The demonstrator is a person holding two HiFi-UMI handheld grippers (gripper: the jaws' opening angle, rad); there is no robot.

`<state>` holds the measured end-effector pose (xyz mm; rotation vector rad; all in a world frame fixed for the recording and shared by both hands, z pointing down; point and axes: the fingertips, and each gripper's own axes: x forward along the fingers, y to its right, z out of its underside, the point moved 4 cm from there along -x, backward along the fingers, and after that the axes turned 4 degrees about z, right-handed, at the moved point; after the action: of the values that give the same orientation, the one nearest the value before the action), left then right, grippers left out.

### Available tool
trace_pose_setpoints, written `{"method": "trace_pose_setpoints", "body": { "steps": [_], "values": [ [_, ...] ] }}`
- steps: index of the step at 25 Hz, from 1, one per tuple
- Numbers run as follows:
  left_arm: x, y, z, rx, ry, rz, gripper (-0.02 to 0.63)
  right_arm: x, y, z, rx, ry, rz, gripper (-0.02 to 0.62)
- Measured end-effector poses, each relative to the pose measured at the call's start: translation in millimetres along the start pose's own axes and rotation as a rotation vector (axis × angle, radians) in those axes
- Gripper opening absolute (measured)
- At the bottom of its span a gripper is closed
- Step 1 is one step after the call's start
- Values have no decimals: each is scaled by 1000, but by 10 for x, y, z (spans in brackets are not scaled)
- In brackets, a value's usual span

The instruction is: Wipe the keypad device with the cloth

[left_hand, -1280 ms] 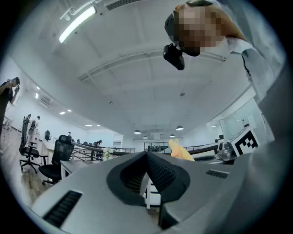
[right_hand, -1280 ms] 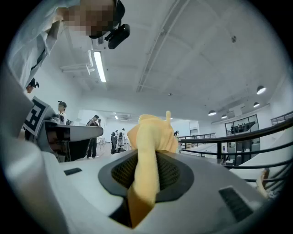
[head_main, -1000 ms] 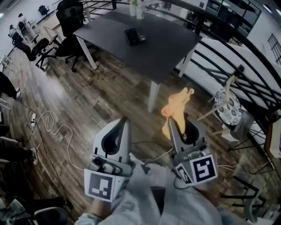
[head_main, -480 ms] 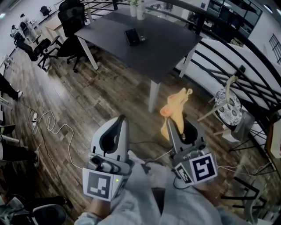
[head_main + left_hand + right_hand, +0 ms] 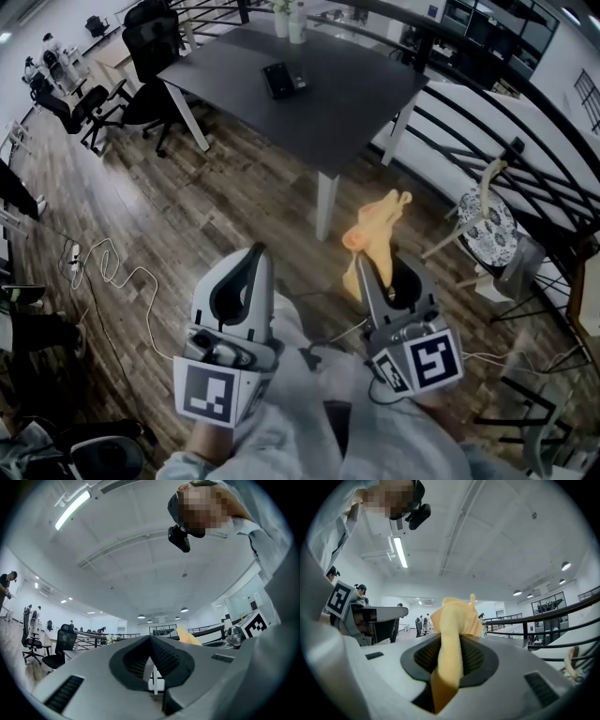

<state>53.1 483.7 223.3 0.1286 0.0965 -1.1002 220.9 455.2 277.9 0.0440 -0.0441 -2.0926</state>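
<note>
Left gripper (image 5: 260,253) edged leftward — right gripper (image 5: 362,261) pinches cloth (image 5: 377,223).

No word, number or brand can be read anywhere. The only printed marks are black-and-white square patterns on the cubes of the left gripper (image 5: 260,251) and the right gripper (image 5: 362,261), coded blocks rather than letters. The keypad device (image 5: 284,78) on the table (image 5: 356,103), well beyond both grippers, is too small to show print.
</note>
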Motion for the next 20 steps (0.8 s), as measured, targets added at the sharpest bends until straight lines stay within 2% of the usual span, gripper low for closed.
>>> {"method": "trace_pose_setpoints", "body": {
  "steps": [13,20],
  "values": [
    [153,-84,-23,10,45,15,14,130,96,-37,-27,19,17,101],
    [201,-233,4,0,34,8,14,315,80,-30,-21,11,12,101]
  ]
}}
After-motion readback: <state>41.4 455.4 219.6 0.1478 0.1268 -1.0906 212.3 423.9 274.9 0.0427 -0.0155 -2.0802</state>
